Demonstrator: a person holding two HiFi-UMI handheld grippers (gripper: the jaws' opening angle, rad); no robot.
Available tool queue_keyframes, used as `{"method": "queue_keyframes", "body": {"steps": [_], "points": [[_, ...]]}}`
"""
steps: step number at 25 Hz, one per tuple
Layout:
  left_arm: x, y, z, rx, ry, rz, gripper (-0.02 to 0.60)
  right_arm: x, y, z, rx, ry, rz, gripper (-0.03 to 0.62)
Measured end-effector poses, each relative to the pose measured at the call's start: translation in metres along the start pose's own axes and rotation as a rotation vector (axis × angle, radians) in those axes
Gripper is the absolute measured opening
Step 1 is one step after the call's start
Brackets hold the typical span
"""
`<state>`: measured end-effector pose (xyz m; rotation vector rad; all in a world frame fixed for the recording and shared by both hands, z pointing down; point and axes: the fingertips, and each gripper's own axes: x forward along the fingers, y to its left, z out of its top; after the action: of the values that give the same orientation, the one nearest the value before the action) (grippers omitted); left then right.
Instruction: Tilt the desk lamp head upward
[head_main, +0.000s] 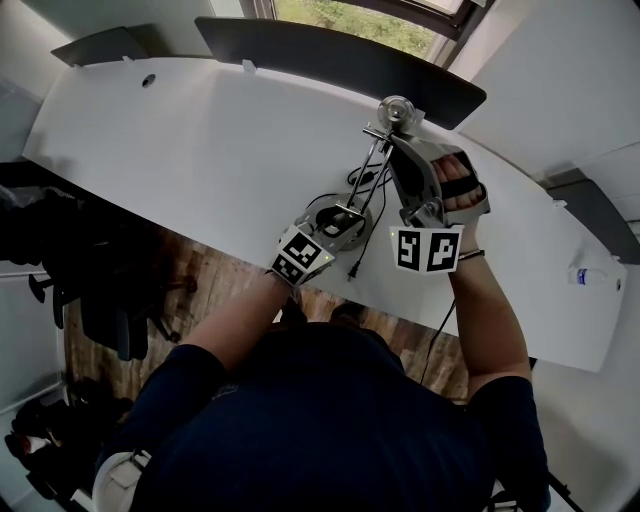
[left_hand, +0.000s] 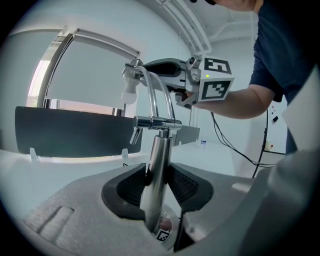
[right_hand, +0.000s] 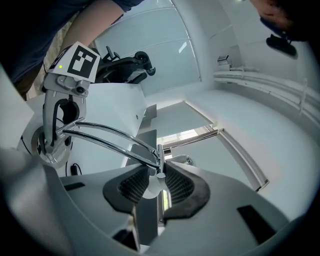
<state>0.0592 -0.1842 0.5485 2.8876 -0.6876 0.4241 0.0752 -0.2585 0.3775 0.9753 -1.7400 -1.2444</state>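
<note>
A chrome desk lamp (head_main: 372, 170) is standing at the desk's (head_main: 200, 130) near edge. The left gripper (left_hand: 156, 187) is clamping its stiff post (left_hand: 159, 160). The right gripper (right_hand: 155, 182) is loosely bracketing the fragile-looking bulb (right_hand: 151, 186); the metal socket (left_hand: 131, 75) seems a safer hold.

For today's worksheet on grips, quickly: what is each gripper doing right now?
Left gripper: closed on the lamp post.
Right gripper: open, with the lamp bulb between its jaws, apparently not clamped.

Bright daylight from window (head_main: 370, 18), white desk (head_main: 200, 150) near blown out, floor (head_main: 205, 285) below dim. Both gripper views: heavy fisheye, black vignetted corners, close foreground soft.
</note>
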Motion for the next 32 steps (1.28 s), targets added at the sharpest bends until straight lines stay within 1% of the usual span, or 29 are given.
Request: {"method": "queue_keyframes", "body": {"steps": [6,11,14,16,18,21,23,25,27,28,29,32], "points": [[0.0,0.002,-0.002,-0.002,0.027,0.031,0.132,0.005,0.003,-0.005,-0.018,0.026,0.017,0.109],[-0.003,0.001,-0.004,0.059,0.109,0.031,0.132,0.0,0.003,-0.008,-0.01,0.042,0.017,0.112],[-0.011,0.001,-0.003,0.063,0.126,0.038,0.132,-0.011,0.001,-0.01,0.023,0.057,0.007,0.112],[-0.021,0.001,-0.001,0.05,0.118,0.05,0.132,-0.021,0.002,-0.011,0.076,0.069,0.003,0.112],[-0.033,0.0,0.002,0.035,0.098,0.06,0.132,-0.033,0.006,-0.009,0.157,0.078,0.006,0.11],[-0.052,-0.005,0.012,-0.001,0.053,0.071,0.132,-0.052,0.016,-0.002,0.337,0.073,0.028,0.11],[-0.063,-0.01,0.024,-0.011,0.018,0.066,0.129,-0.063,0.023,0.003,0.496,0.063,0.049,0.11],[-0.073,-0.016,0.039,-0.011,-0.023,0.058,0.117,-0.072,0.026,0.009,0.685,0.05,0.058,0.109],[-0.081,-0.02,0.056,-0.013,-0.068,0.056,0.099,-0.079,0.027,0.016,0.847,0.034,0.055,0.089],[-0.085,-0.021,0.064,-0.014,-0.09,0.057,0.09,-0.082,0.028,0.019,0.903,0.029,0.058,0.084],[-0.087,-0.023,0.071,-0.013,-0.109,0.058,0.082,-0.085,0.032,0.023,0.936,0.024,0.067,0.081],[-0.093,-0.027,0.088,-0.009,-0.15,0.053,0.069,-0.092,0.049,0.035,0.979,-0.01,0.116,0.066]]}}
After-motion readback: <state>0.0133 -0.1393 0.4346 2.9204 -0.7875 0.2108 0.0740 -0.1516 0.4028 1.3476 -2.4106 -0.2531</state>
